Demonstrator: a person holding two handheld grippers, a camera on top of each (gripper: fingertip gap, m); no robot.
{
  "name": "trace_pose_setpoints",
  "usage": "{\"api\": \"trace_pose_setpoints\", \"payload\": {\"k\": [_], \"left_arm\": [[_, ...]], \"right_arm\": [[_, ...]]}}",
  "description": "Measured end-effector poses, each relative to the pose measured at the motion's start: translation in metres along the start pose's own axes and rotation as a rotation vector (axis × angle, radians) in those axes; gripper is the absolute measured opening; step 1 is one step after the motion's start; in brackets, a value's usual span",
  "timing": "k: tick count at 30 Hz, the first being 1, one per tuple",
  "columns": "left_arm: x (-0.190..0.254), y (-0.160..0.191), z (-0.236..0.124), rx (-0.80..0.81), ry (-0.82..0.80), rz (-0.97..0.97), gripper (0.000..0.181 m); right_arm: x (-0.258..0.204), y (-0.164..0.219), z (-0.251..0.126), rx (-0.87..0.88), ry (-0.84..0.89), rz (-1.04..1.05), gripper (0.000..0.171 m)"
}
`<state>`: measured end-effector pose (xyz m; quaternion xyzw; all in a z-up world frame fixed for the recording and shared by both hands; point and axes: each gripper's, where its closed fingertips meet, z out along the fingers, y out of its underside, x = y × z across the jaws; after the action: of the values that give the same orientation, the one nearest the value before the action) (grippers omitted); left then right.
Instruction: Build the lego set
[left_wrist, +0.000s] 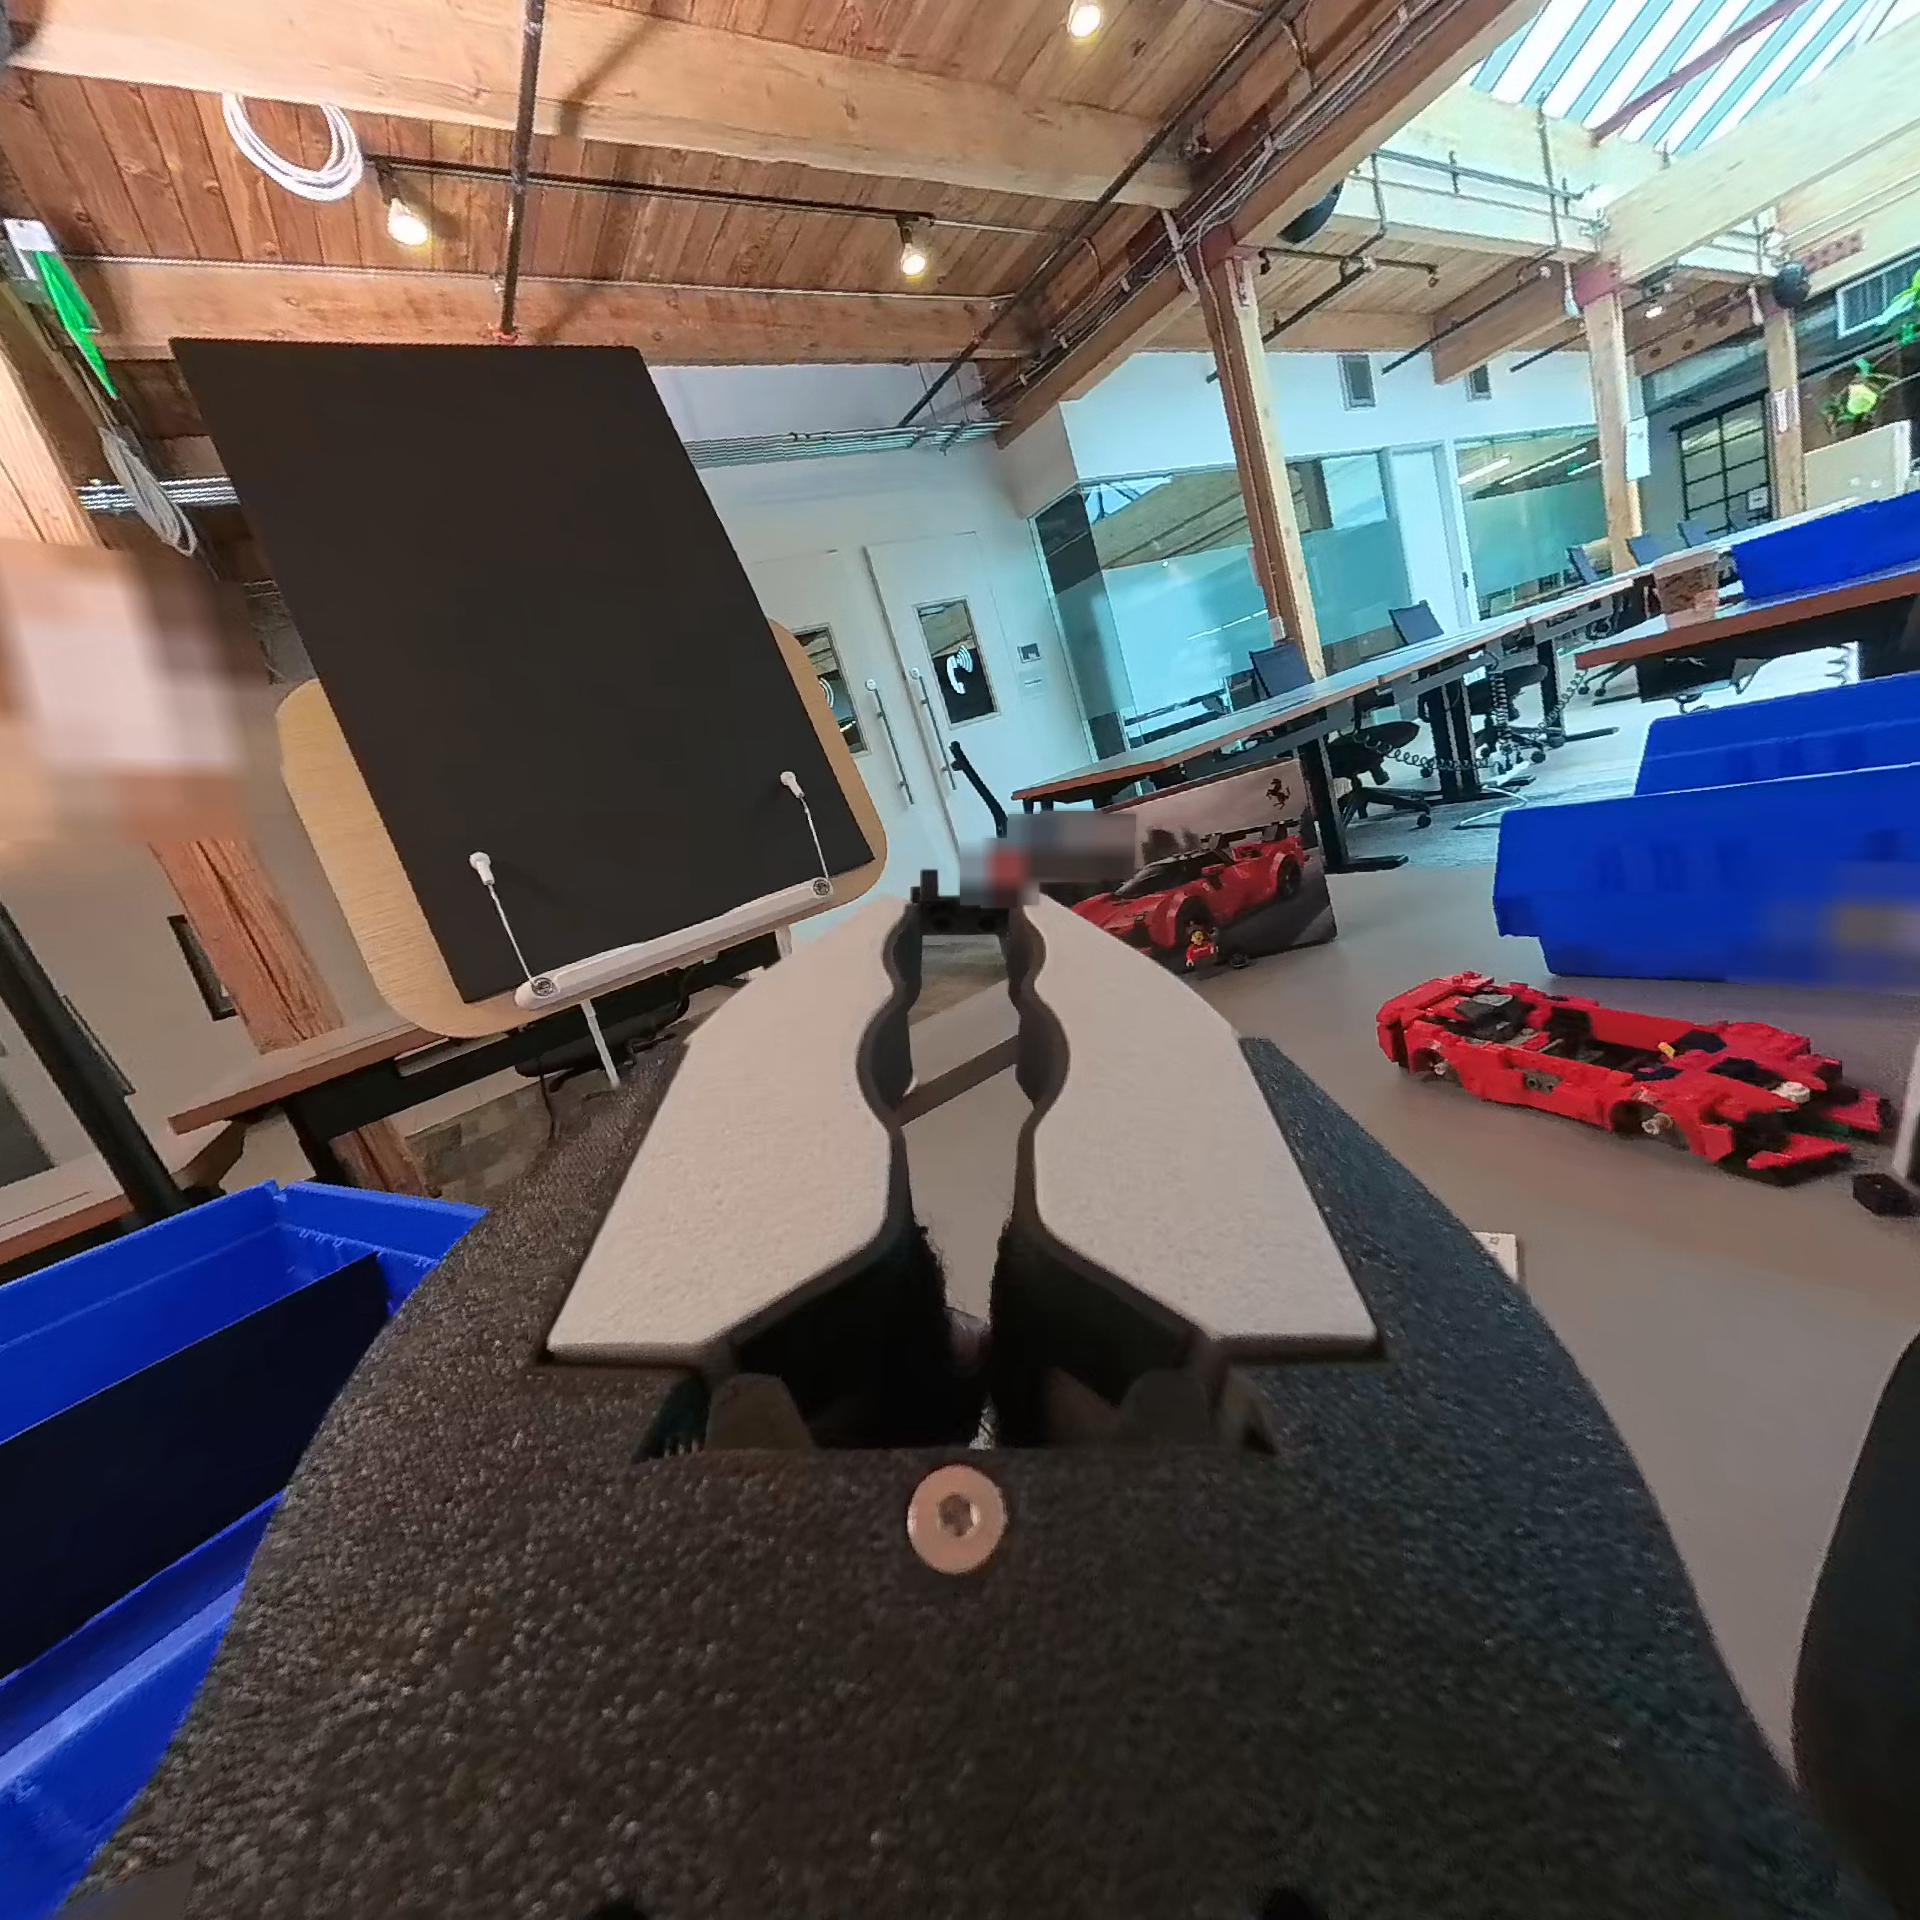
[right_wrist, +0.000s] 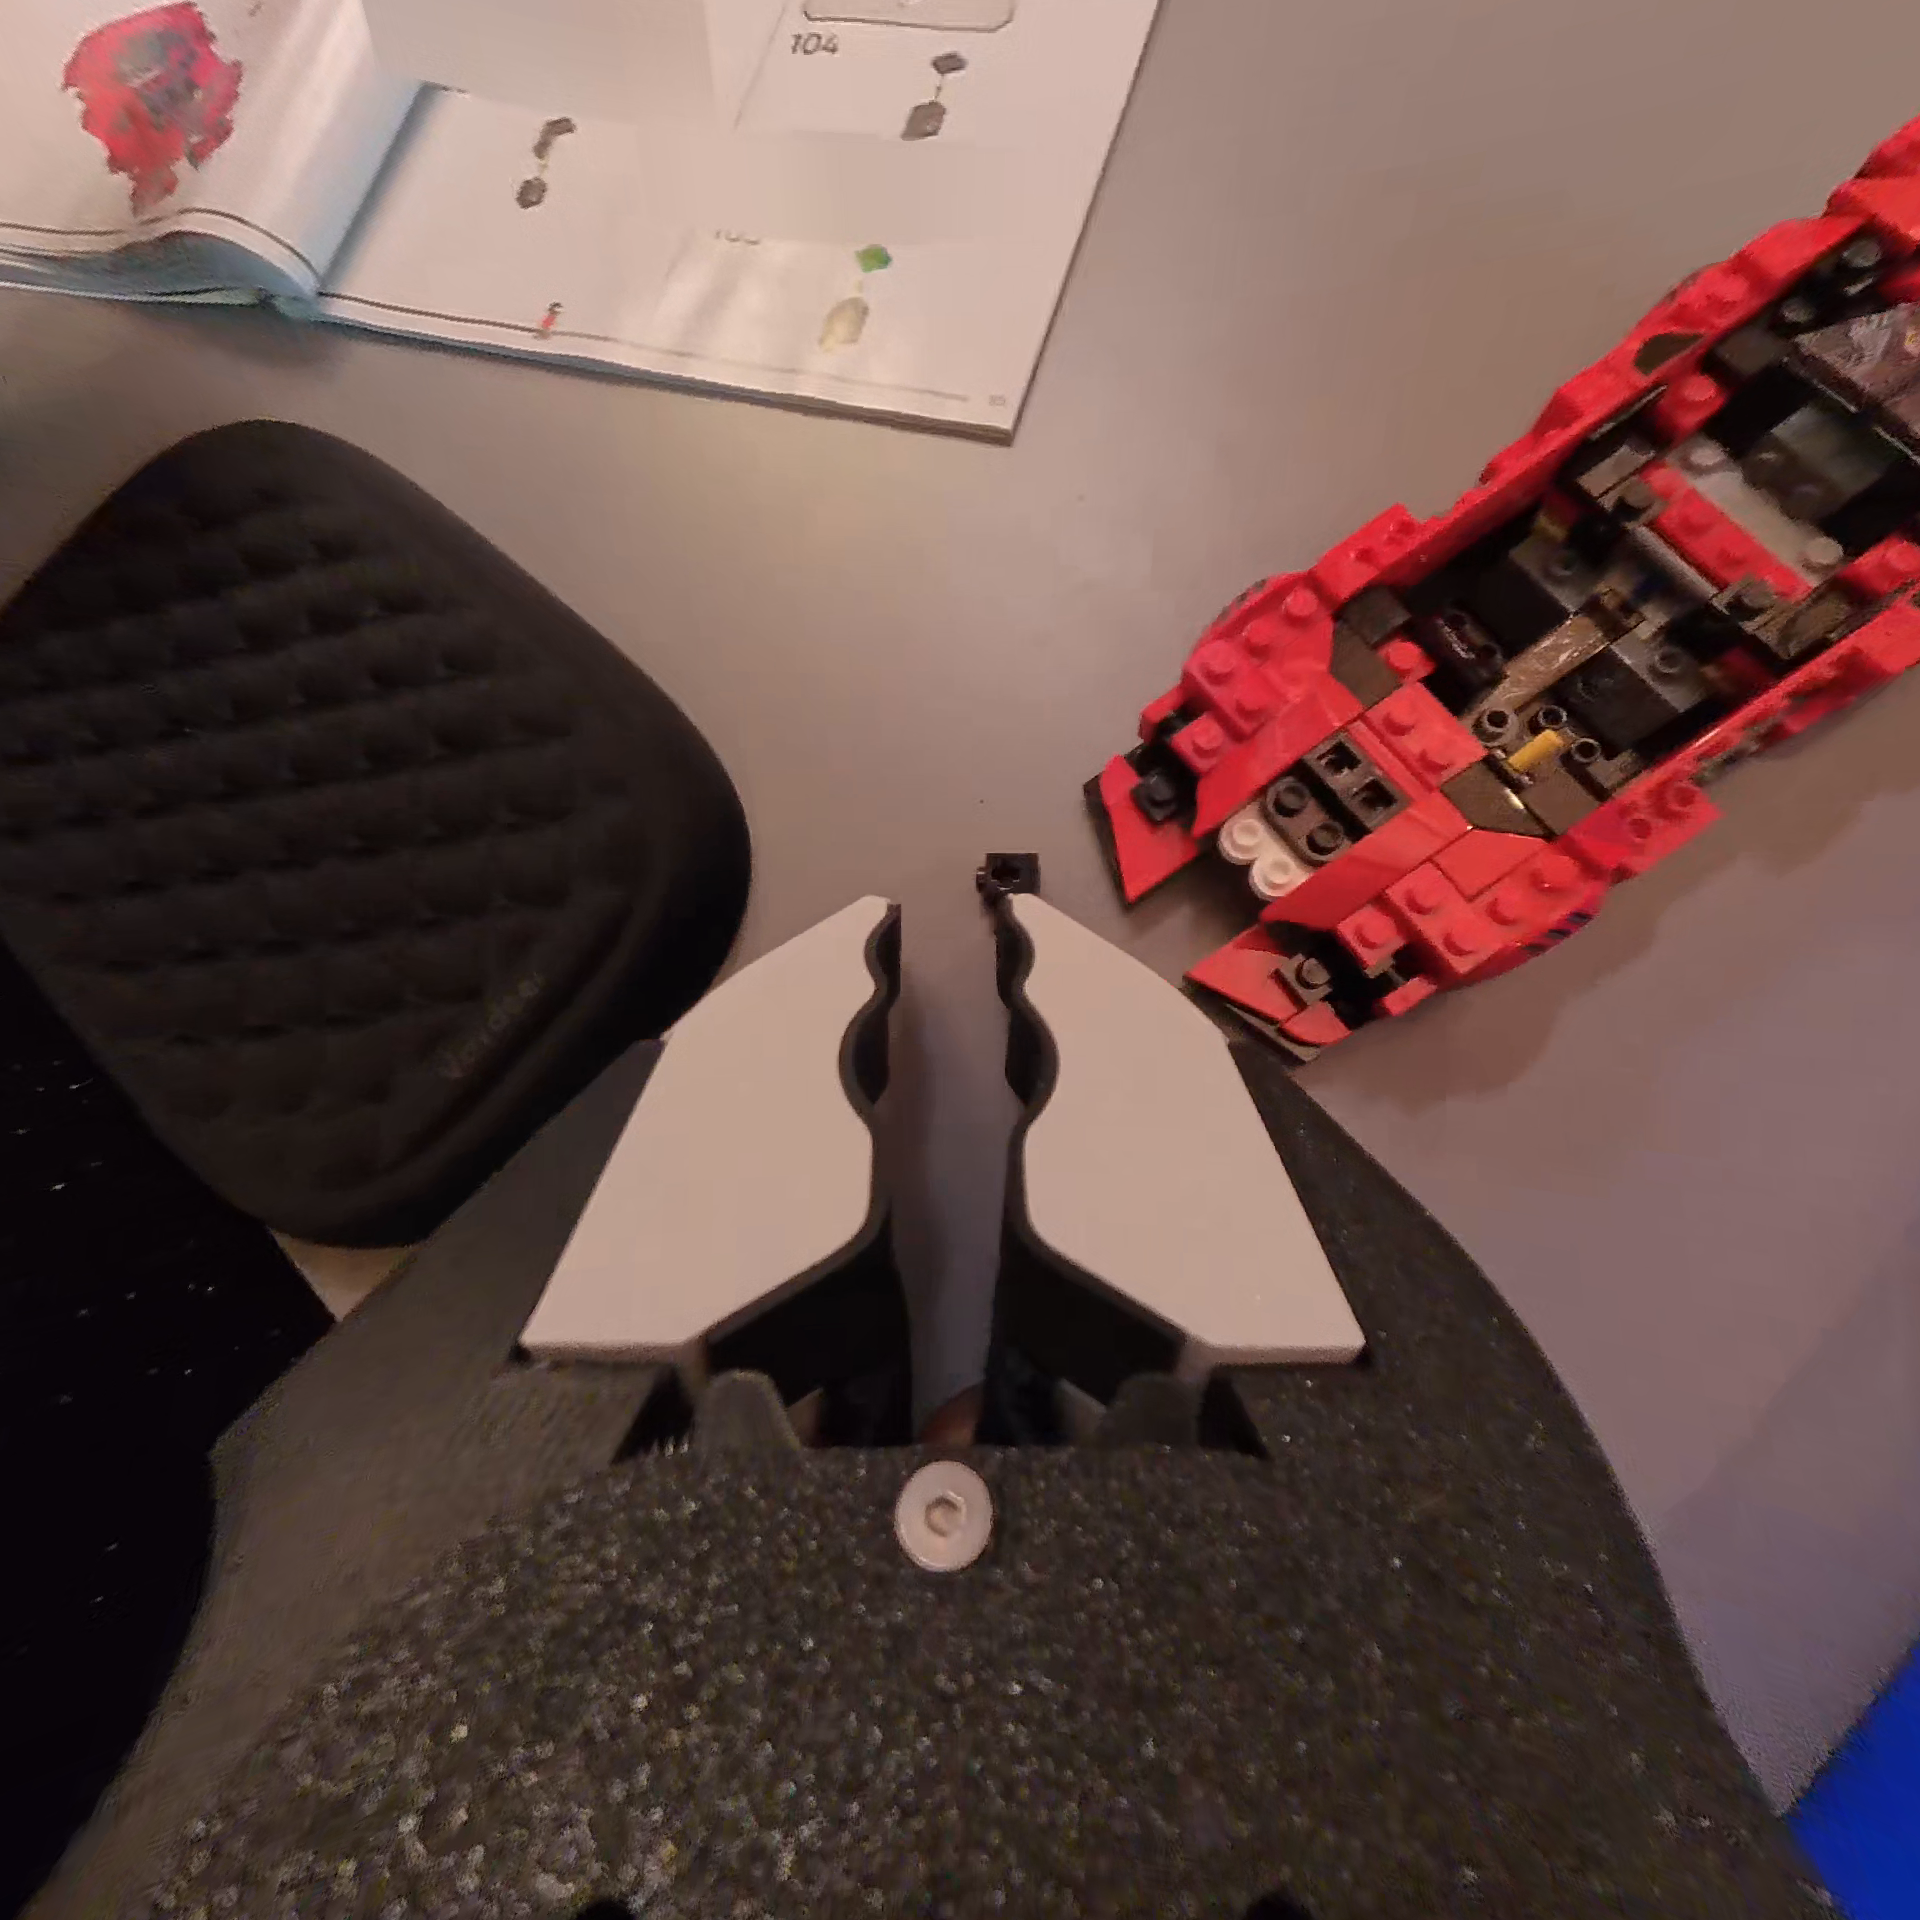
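While I hold both grippers over the grey table (right_wrist: 883, 644), the left gripper (left_wrist: 958, 920) is raised and pointing out across the room, its fingers drawn close on a small black lego piece (left_wrist: 951, 914) pinched at the very tips. The piece spans the narrow gap between them, though a blurred patch just behind makes its shape hard to read.

My right gripper (right_wrist: 948, 914) points down at the table with its fingers apart and a clear strip of table showing between them. A tiny black lego part (right_wrist: 1008, 873) sits right at the tip of the right-hand finger; I cannot tell whether it touches the finger or just lies on the table beside it.

The half-built red lego car (right_wrist: 1507, 727) lies on the table to the right of that gripper, near the tips but apart from them, its black and grey insides open to view. In the left wrist view the same car (left_wrist: 1621, 1070) lies far right of my fingers.

The open instruction booklet (right_wrist: 623, 208) lies at the far left, and a black padded cushion (right_wrist: 332, 810) sits left of the right gripper. From the left view I also see a black board on a stand (left_wrist: 520, 665), the set's box (left_wrist: 1226, 883) standing beyond the tips, and blue bins (left_wrist: 1704, 873) on the right.
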<state>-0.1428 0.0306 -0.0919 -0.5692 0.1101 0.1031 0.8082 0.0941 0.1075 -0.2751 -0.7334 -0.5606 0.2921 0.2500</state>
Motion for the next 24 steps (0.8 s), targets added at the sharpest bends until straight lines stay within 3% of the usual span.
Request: {"api": "trace_pose_setpoints", "payload": {"k": [9,24], "left_arm": [[0.012,0.001,0.003,-0.003,0.066,0.004,0.015],[0.043,0.013,0.009,-0.064,0.246,-0.041,0.015]], "right_arm": [[0.006,-0.002,0.006,0.028,-0.058,0.031,0.022],[-0.008,0.001,0.005,0.02,-0.126,-0.005,0.012]]}}
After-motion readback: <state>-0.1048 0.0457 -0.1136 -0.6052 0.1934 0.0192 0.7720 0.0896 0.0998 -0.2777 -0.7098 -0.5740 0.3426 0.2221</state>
